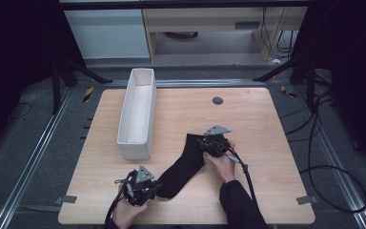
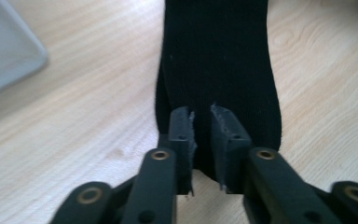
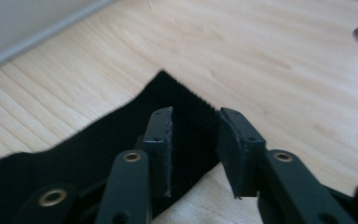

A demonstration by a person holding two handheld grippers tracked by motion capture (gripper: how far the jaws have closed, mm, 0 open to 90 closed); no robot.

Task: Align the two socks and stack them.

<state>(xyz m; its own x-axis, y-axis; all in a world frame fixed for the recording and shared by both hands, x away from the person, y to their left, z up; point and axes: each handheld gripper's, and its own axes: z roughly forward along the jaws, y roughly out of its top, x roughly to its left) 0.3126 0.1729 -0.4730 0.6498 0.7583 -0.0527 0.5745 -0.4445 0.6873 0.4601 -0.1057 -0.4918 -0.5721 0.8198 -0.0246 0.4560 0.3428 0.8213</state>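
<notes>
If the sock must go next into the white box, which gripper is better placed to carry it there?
Probably the left gripper. It sits at the near end of the black sock, on the same side as the white box. The right gripper, at the sock's far end, would have to cross over it.

Black hand-held gripper [image 1: 143,187], brass rivets, grey plate; dark sleeve [image 1: 238,205].
</notes>
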